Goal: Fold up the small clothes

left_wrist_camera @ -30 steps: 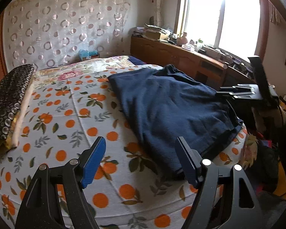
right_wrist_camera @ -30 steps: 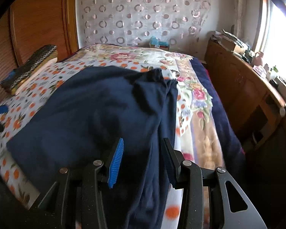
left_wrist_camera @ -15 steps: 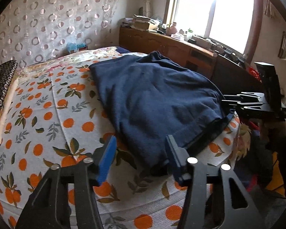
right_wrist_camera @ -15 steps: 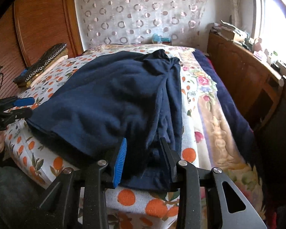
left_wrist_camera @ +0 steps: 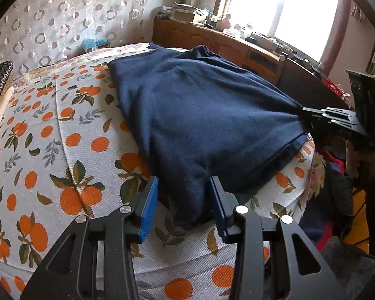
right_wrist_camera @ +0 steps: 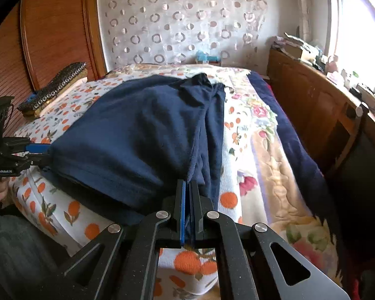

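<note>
Soft navy knit garment (left_wrist_camera: 200,115) bunches between right gripper (right_wrist_camera: 187,187) fingers.

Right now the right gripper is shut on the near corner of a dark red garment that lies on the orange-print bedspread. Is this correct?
Not quite: the garment is navy blue, not dark red, as the right wrist view shows. The rest holds: the right gripper is shut on its near corner, and it lies on the orange-print bedspread.

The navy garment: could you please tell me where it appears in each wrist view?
Left wrist: navy garment fills the centre, its near corner between the left gripper pads.
Right wrist: centre-left, its hem clamped in the right gripper.
Shared landmark: the blue box beneath the circle-patterned curtain.
</note>
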A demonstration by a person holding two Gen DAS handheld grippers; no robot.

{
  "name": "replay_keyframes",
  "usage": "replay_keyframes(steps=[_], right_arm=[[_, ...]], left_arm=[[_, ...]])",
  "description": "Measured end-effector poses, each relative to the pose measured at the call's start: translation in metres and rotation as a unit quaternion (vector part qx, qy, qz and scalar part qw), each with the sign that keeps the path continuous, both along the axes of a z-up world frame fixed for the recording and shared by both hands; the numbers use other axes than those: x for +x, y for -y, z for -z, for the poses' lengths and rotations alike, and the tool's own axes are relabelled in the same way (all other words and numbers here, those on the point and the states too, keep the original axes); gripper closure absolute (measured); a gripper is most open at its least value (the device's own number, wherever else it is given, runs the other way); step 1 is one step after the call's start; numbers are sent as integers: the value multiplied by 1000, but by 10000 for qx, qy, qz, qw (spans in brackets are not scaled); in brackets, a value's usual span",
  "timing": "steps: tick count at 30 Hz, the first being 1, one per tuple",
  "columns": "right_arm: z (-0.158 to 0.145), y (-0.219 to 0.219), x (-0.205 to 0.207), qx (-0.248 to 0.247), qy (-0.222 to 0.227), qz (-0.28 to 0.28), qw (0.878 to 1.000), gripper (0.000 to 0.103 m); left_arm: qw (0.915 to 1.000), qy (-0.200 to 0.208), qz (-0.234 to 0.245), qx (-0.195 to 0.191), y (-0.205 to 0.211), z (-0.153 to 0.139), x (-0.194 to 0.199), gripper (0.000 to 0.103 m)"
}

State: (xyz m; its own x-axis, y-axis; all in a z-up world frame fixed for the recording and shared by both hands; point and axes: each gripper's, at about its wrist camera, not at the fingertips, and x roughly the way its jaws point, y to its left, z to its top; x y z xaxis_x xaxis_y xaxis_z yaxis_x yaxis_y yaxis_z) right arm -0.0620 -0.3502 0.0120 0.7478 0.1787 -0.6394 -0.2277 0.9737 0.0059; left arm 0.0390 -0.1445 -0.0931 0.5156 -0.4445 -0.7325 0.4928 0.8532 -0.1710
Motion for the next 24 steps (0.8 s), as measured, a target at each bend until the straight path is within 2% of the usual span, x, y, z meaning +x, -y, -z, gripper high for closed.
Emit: replay_keyframes(steps=[2, 4, 7, 9, 13, 16, 19, 21, 23, 24], right_arm=[[6, -1, 1, -39, -51, 4, 10000, 101], [10, -3, 3, -34, -97, 0, 9999, 101], [11, -5, 7, -40, -127, 6, 9999, 101], [10, -4, 9, -95, -123, 15, 9999, 101], [8, -4, 9, -176, -101, 108, 9997, 101], [3, -7, 10, -296, -45, 168, 9994, 94], [-5, -9, 9, -313, 92, 222, 9992, 80], [-13, -12, 5, -214, 243, 144, 9994, 53], [-17, -19, 3, -136, 337, 0, 9993, 40], [-18, -24, 2, -123, 349, -101, 9993, 37]], left_arm=[[10000, -2, 48, 19, 2, 1, -1, 66], [9999, -32, 131, 9, 4, 2, -1, 82], [9998, 33, 181, 56, 6, -2, -5, 94], [9997, 118, 211, 33, 5, -8, -8, 96], [9983, 564, 166, -61, 3, -29, -17, 97], [9973, 715, 156, -58, 5, -41, -17, 97], [9966, 802, 177, -71, 7, -50, -16, 97], [9962, 848, 184, -87, 9, -54, -14, 97], [9959, 872, 200, -148, 9, -60, -10, 97], [9957, 885, 209, -174, 10, -62, -8, 97]])
